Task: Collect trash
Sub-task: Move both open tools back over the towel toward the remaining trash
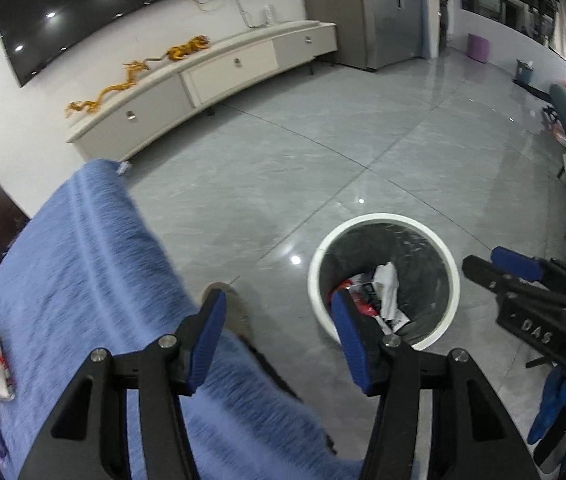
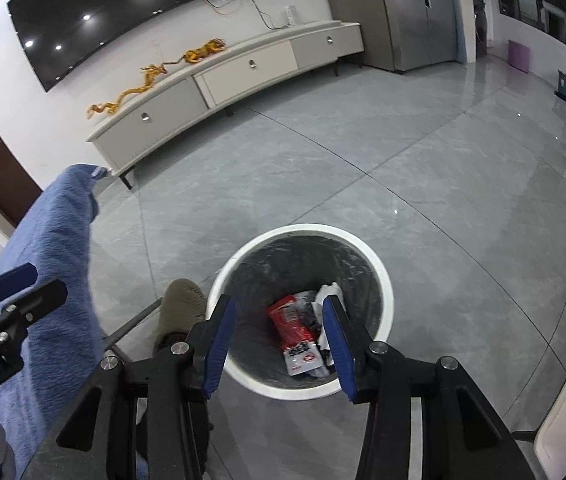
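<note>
Right wrist view: the right tongs (image 2: 279, 312) stand spread and empty above a round white bin (image 2: 379, 276) lined with crinkled black plastic, a glossy red wrapper (image 2: 291, 320) inside. The left tongs (image 1: 277, 312) gape empty over fuzzy blue cloth (image 1: 95, 264); polished grey floor tiles (image 2: 323, 184) beyond.

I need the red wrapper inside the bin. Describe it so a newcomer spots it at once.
Find the round white-rimmed bin with a black liner on the grey tiled floor, beside the blue-covered table. Inside lies the red wrapper: a long flat packet with a white printed end, the only red piece beside the crumpled white paper.
</note>
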Demonstrator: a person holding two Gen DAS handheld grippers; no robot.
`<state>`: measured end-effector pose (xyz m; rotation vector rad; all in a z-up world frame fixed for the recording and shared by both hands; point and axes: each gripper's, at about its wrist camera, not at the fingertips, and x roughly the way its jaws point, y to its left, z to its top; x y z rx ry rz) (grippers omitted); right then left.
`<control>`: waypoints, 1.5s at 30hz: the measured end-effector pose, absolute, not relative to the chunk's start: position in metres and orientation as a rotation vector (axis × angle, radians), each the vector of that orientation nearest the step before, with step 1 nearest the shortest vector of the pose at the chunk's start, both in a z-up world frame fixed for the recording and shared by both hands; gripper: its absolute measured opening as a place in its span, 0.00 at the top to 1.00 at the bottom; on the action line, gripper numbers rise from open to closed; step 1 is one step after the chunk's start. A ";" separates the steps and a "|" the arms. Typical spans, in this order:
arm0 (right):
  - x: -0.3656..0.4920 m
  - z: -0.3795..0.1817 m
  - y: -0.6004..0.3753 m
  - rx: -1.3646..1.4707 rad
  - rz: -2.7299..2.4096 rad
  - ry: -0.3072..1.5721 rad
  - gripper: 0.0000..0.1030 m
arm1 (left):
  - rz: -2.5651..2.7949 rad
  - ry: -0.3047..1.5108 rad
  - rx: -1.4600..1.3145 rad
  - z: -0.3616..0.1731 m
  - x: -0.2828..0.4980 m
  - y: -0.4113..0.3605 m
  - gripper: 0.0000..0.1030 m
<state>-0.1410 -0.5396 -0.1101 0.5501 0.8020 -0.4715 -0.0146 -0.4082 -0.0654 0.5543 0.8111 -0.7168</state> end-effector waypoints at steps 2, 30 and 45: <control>-0.139 -0.104 -0.531 0.541 -0.455 0.795 0.58 | -0.691 0.802 0.534 -0.059 -0.013 -0.391 0.49; -0.092 -0.048 -0.415 0.372 -0.218 0.774 0.55 | -0.558 0.714 0.327 -0.007 -0.007 -0.251 0.49; -0.010 -0.030 -0.322 0.246 -0.001 0.831 0.52 | -0.274 0.751 0.150 -0.024 0.058 -0.083 0.48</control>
